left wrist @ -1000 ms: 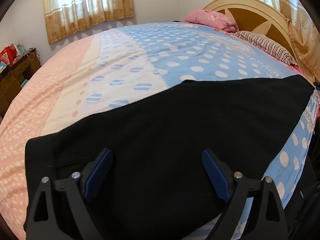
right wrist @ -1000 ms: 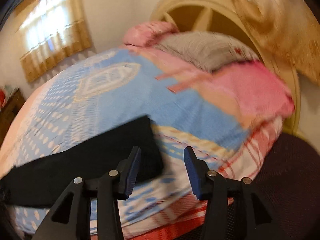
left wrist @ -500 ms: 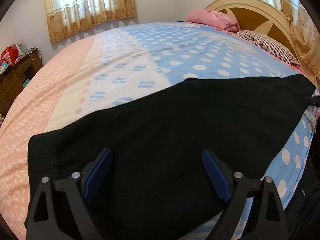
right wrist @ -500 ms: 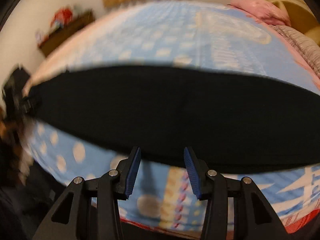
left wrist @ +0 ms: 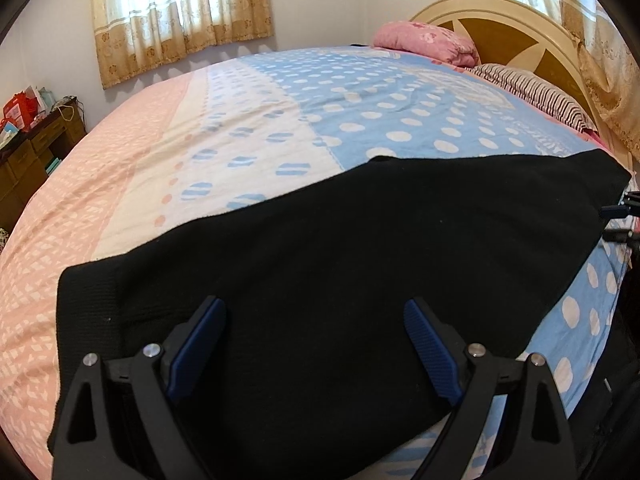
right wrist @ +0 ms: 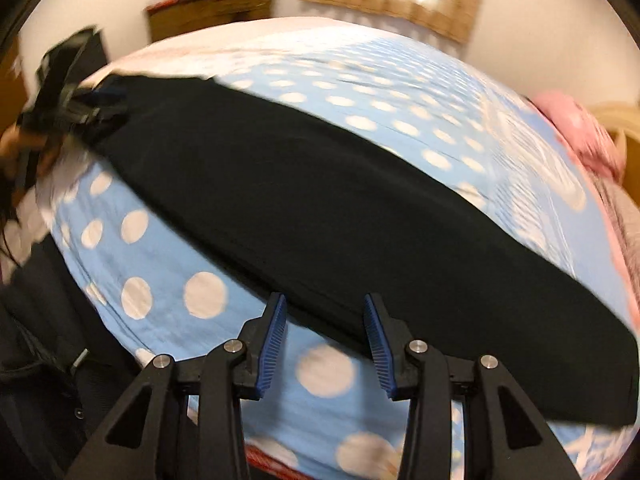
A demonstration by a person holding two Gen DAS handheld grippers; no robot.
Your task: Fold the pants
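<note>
The black pants (left wrist: pixel 360 272) lie stretched in a long, flat band across the near side of the bed (left wrist: pixel 256 128), over the polka-dot cover, apparently already laid leg upon leg, since I see one smooth strip and no separate legs, though the fabric is too dark to be sure. The left gripper (left wrist: pixel 316 344) hangs over the end that shows a ribbed band, likely the waistband; its blue pads stand wide apart with cloth beneath them, not pinched, so it is released. The right gripper (right wrist: pixel 326 340) sits at the near edge of the pants, further along toward the other end, its jaws closing with the hem line just at their tips; the pads are not yet pressing on the fabric as far as I can make out, and the picture is a little smeared. Over at the headboard (left wrist: pixel 516 36) a pink pillow (left wrist: pixel 428 42) and a striped one (left wrist: pixel 532 96) rest well clear of the work. By my reckoning the lengthwise fold is done and the crosswise folds, bringing one end over to the other, are all left to do; neither end has been lifted.
</note>
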